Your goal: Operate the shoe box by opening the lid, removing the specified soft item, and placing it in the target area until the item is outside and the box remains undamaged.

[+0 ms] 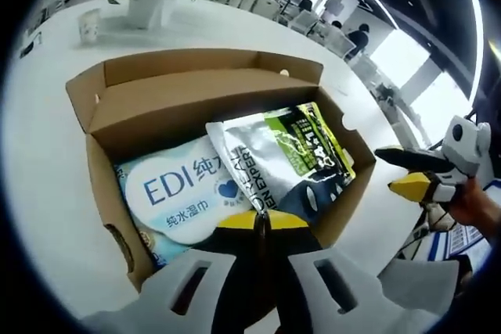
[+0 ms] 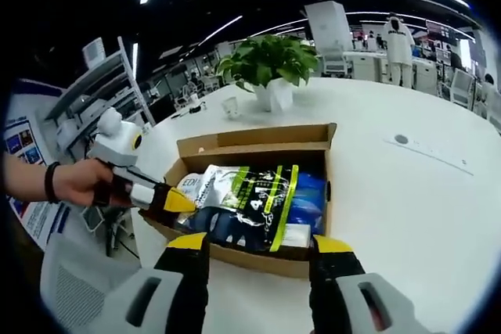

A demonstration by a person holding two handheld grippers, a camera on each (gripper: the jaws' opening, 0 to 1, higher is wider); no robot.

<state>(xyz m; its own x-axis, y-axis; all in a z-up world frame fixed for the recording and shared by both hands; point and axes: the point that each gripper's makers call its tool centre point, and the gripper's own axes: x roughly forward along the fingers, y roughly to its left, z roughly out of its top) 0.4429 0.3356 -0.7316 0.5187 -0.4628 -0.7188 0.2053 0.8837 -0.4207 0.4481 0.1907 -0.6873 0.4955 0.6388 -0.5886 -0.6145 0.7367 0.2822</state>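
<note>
**Left gripper view: open box, pouch on top**

Left gripper (image 1: 262,220) has its fingers pressed together at the near box wall. The shoe box (image 1: 109,193) sits open on the white worktop (image 1: 47,154), holding a wipes pack (image 1: 176,193) and a silver-green pouch (image 1: 274,158). Right gripper (image 2: 262,244) has its fingers spread, straddling the box's near edge.

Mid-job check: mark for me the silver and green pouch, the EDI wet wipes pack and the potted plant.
silver and green pouch (image 1: 282,158), left gripper view, on its printed front.
EDI wet wipes pack (image 1: 176,193), left gripper view, on the white label by the lettering.
potted plant (image 2: 270,60), right gripper view, on its leaves.
</note>
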